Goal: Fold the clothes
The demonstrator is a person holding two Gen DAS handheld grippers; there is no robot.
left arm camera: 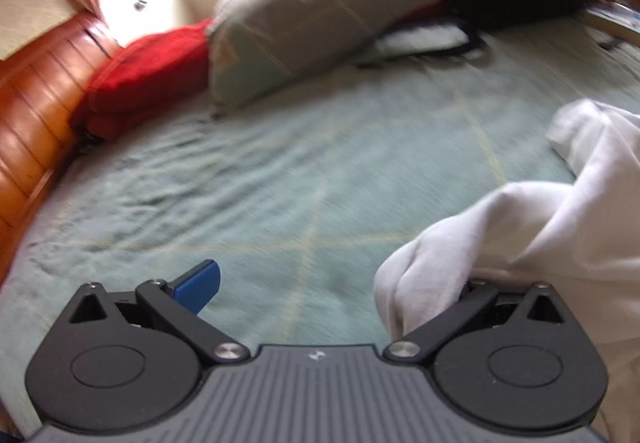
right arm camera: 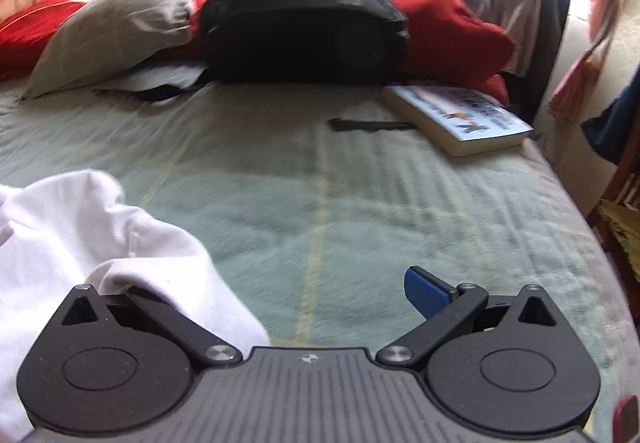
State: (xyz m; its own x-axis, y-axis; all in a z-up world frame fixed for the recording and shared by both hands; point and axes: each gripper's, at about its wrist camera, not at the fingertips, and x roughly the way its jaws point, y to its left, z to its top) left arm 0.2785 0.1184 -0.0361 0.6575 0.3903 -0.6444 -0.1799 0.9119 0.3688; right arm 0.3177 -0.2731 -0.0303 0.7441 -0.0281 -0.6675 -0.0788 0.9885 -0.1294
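Note:
A white garment (left arm camera: 540, 223) lies bunched on the green bedspread (left arm camera: 280, 183) at the right of the left wrist view. My left gripper (left arm camera: 320, 283) is open wide. Its left blue fingertip (left arm camera: 200, 285) is bare, and its right finger is hidden under a fold of the white cloth. In the right wrist view the same white garment (right arm camera: 60, 235) fills the lower left. My right gripper (right arm camera: 296, 283) is also open wide; its right blue fingertip (right arm camera: 424, 291) is bare and cloth covers its left finger. Nothing is pinched between either pair of fingers.
At the head of the bed are a grey pillow (left arm camera: 304, 19), red pillows (left arm camera: 148, 71) and a black backpack (right arm camera: 300, 11). A book (right arm camera: 460, 115) and a dark strap (right arm camera: 368, 124) lie far right. A wooden bed frame (left arm camera: 32, 103) runs along the left.

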